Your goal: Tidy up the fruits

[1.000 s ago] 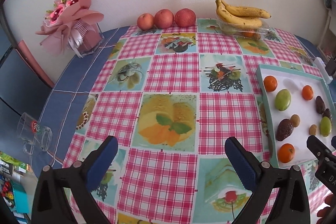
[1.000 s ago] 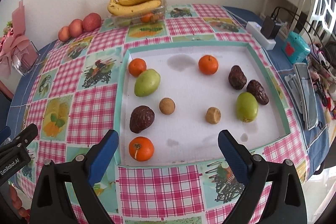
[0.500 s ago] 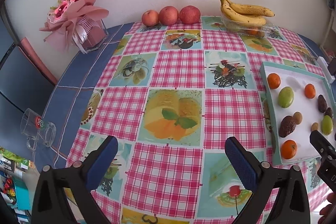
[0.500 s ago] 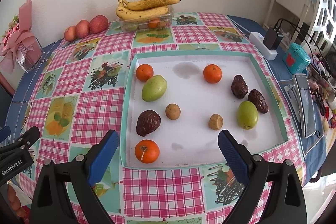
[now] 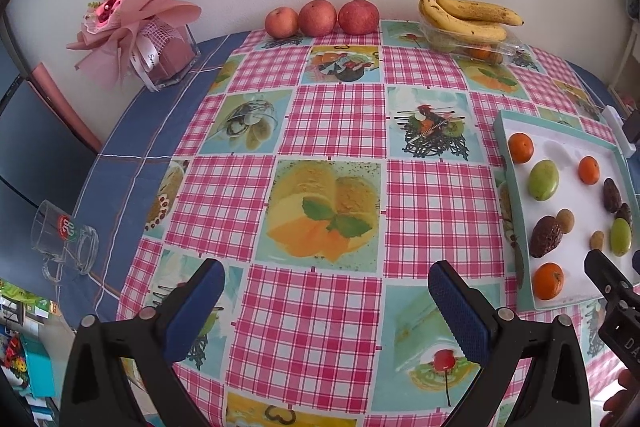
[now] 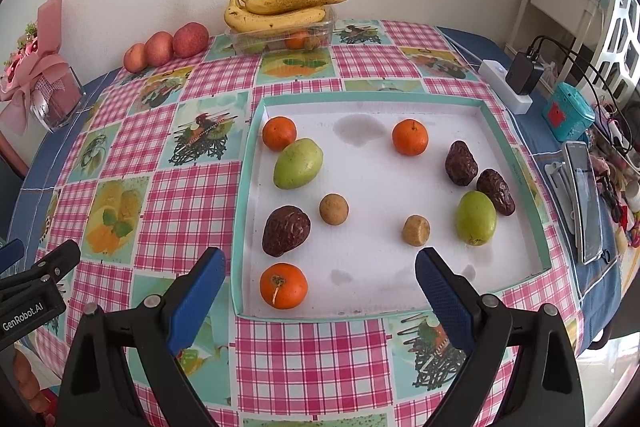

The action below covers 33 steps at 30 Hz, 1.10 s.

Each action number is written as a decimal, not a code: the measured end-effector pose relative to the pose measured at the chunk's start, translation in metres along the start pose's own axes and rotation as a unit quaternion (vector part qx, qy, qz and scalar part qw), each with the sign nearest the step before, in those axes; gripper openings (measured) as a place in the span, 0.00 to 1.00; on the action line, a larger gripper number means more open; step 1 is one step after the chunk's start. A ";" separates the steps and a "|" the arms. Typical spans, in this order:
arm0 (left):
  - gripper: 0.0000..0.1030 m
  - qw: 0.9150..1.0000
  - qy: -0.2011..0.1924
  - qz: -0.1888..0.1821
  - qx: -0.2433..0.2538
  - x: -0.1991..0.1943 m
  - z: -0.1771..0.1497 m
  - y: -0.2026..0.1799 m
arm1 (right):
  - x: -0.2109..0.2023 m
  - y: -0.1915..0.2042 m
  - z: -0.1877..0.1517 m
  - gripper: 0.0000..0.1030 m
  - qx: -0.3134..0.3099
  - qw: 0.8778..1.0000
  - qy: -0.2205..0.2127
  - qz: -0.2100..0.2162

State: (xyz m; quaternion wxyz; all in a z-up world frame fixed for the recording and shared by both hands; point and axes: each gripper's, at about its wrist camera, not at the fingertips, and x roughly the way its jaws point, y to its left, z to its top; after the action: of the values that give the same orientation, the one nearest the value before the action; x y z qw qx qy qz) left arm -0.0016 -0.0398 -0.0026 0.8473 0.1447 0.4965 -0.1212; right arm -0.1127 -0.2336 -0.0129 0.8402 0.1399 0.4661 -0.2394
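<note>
We hold both claws, left claw [image 5: 326, 291] and right claw [image 6: 320, 281], spread empty, facing the tray [image 6: 400, 99] to pick scattered fruit.

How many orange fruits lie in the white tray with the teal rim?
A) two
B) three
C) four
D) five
B: the right wrist view shows three orange fruits in the white tray: one at the far left, one at the far middle, and one at the near left corner; the other fruits there are green, dark brown or tan.
</note>
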 end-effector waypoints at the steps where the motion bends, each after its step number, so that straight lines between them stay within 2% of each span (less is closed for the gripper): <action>1: 1.00 1.000 0.001 -0.001 0.000 0.000 0.000 0.000 | 0.000 0.000 0.000 0.93 0.000 1.000 0.000 0.000; 33: 1.00 1.000 0.008 -0.011 -0.012 0.003 0.001 0.003 | 0.003 0.004 -0.002 0.93 0.000 1.000 0.004 -0.001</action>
State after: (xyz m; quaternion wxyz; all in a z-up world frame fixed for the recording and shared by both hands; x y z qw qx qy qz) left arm 0.0013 -0.0370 -0.0042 0.8434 0.1301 0.5064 -0.1234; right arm -0.1106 -0.2304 -0.0161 0.8381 0.1410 0.4694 -0.2396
